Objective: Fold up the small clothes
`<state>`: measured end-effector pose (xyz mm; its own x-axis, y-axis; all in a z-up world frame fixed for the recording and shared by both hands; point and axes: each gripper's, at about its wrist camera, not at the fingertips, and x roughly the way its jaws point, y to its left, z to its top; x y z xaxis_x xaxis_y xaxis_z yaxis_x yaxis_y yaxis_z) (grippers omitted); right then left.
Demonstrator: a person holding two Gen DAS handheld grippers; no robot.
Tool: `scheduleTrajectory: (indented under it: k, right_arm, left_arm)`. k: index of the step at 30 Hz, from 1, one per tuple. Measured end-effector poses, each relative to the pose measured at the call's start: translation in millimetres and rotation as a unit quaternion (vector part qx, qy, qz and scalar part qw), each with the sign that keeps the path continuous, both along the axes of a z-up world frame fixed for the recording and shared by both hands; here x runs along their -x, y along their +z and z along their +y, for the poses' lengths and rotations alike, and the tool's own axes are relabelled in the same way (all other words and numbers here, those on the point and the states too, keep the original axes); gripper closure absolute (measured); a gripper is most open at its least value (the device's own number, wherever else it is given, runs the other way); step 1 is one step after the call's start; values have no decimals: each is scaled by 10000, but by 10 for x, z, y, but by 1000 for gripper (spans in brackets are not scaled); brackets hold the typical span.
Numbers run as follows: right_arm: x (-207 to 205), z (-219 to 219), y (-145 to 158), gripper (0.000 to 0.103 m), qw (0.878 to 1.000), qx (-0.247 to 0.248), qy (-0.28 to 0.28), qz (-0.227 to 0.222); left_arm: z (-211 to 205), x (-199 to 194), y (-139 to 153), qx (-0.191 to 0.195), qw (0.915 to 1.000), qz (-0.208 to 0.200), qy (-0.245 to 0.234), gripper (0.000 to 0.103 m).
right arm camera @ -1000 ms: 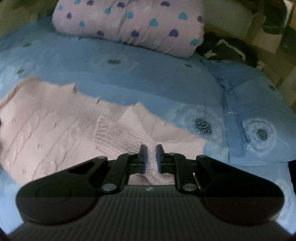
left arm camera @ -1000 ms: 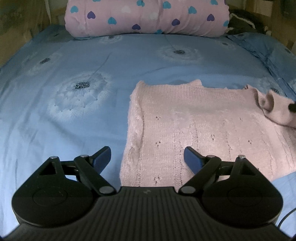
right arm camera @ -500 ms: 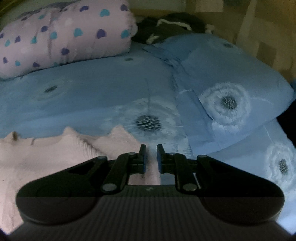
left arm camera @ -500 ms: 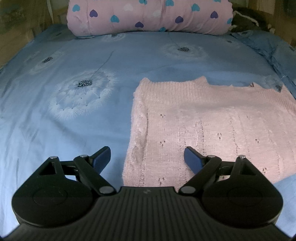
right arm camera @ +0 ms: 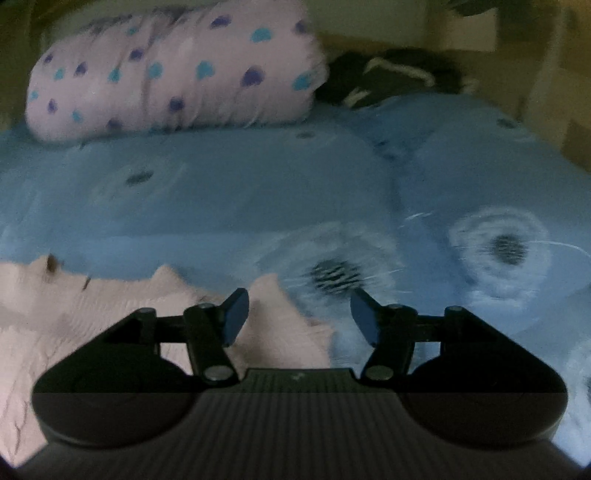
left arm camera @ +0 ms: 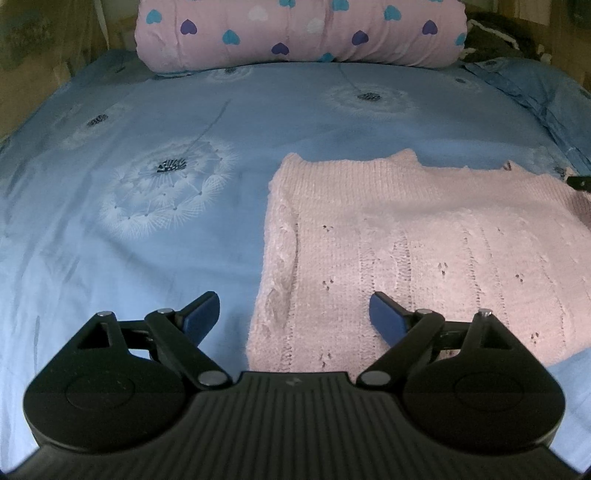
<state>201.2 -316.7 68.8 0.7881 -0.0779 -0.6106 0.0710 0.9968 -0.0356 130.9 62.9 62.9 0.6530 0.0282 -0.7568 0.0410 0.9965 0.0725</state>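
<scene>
Sweater (left arm camera: 424, 254), pink and knitted, is lying flat on the blue sheet (left arm camera: 147, 236), folded into a broad rectangle with its near-left edge doubled over in a thick cabled band. It is sitting right of the sheet's middle, with a large white dandelion print (left arm camera: 166, 188) showing on the bare fabric just beside it to the left.

Left gripper (left arm camera: 291, 314) is hovering over the sweater's near-left corner with its fingers spread wide and nothing between them; one blue pad is hanging over the sheet, the other over the knit.

Right gripper (right arm camera: 299, 314) is hanging at the sweater's far-right edge, its fingers likewise apart and gripping nothing. That view is blurred, so whether the pads are touching the wool is hard to say; pointed bits of the pink edge are sticking out towards another dandelion print (right arm camera: 332, 273).

A pink bolster (left arm camera: 299, 33) with blue and purple hearts is lying across the far end of the bed, well apart from the sweater. A blue pillow (right arm camera: 480, 206) is bulging up at the right, and a dark bundle (right arm camera: 388, 77) is lying behind it.
</scene>
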Motion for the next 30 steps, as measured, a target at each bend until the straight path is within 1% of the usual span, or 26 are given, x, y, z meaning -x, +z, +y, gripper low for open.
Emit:
scheduleTrajectory:
  k: [1, 2, 3, 4, 5, 7, 8, 9, 10, 12, 13, 14, 15, 16, 17, 19, 20, 22, 24, 25, 27, 30]
  right_arm:
    - [-54, 55, -40, 42, 9998, 110, 98, 119]
    - [-84, 100, -67, 66, 9994, 208, 179, 213]
    - [-108, 141, -87, 84, 9986, 336, 252, 311]
    - [-133, 184, -96, 90, 9974, 464, 324, 453]
    - [-126, 204, -82, 90, 9971, 502, 340, 450]
    - [-71, 215, -13, 90, 9974, 581, 359, 215]
    - [-55, 180, 19, 91, 9975, 663, 224, 79]
    - [-62, 140, 37, 91, 9971, 760, -27, -32]
    - [-85, 77, 34, 91, 9964, 790, -288, -52]
    - [-151, -37, -22, 90, 9956, 692, -631, 76]
    - [-181, -91, -74, 88, 9957, 558, -705, 226]
    - [-199, -135, -127, 89, 9956, 411, -750, 370]
    - [-192, -168, -166, 89, 9953, 326, -796, 453]
    - [-164, -183, -171, 89, 9954, 292, -819, 409]
    - [-111, -203, -148, 81, 9957, 249, -841, 307]
    - [11, -234, -57, 71, 9955, 124, -914, 234]
    - [108, -251, 17, 69, 9958, 26, -897, 190]
    - [347, -253, 163, 69, 9977, -173, -650, 84]
    - [544, -219, 248, 69, 9986, -285, -437, 49]
    - [711, -179, 287, 68, 9988, -361, -322, 46]
    - [924, -90, 301, 68, 9986, -505, -121, 105]
    - [1237, 53, 234, 68, 9969, -746, 89, 222]
  left_arm:
    - [0, 2, 0, -4, 10000, -6, 0, 12]
    - [0, 4, 0, -5, 10000, -14, 1, 11]
    - [1, 7, -3, -9, 10000, -24, -2, 11]
    - [4, 11, -7, -24, 10000, -36, -14, 11]
    - [5, 11, -11, -41, 10000, -44, -20, 10]
    - [7, 2, -17, -55, 10000, -42, 11, 9]
    - [9, -4, -20, -46, 10000, -32, 32, 9]
    - [10, -6, -24, -38, 10000, -28, 43, 9]
    - [12, -8, -26, -35, 10000, -24, 46, 9]
    - [17, -14, -25, -47, 10000, -21, 58, 9]
    - [19, -17, -23, -44, 10000, -20, 63, 9]
    - [22, -18, -22, -35, 10000, -16, 75, 9]
    - [19, -12, -21, -28, 10000, -14, 83, 9]
    - [20, -10, -19, -25, 10000, -14, 91, 9]
    - [20, -4, -16, -26, 9999, -16, 96, 9]
    - [14, 5, -6, -33, 9999, -24, 107, 9]
    - [8, 12, 0, -35, 9999, -32, 107, 9]
    - [-5, 29, 11, -33, 9999, -47, 91, 9]
    - [-15, 53, 24, -19, 10000, -73, 48, 9]
    - [-25, 66, 33, -15, 10000, -88, 31, 9]
    - [-40, 92, 48, -1, 9999, -103, -1, 9]
    - [-47, 121, 48, -2, 9999, -110, -14, 9]
